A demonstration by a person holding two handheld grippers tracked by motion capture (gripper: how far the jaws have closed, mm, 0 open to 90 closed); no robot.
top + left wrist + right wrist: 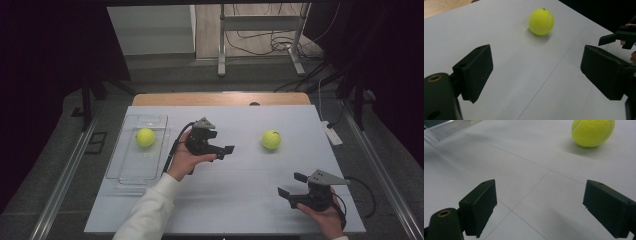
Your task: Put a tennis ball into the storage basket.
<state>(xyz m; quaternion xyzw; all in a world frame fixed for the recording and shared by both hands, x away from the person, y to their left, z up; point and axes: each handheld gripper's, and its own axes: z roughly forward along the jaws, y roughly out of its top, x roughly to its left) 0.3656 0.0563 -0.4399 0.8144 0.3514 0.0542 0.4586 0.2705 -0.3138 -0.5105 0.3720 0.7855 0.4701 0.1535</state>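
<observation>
Fingers of the left gripper (223,150) stand released, with nothing between the pads and only white table (240,200) under them. Behind that gripper, off to its far side, 1 tennis ball (145,137) lies inside a clear tray (125,172), apparently near its far end, though the tray's walls are faint. Ahead of the left fingers (475,71), beyond their tips and well apart, rests the 2nd tennis ball (271,139) on bare table. Farther right, the right gripper (292,184) is likewise released and empty, with that same ball lying beyond its fingers (480,205), toward their right.
</observation>
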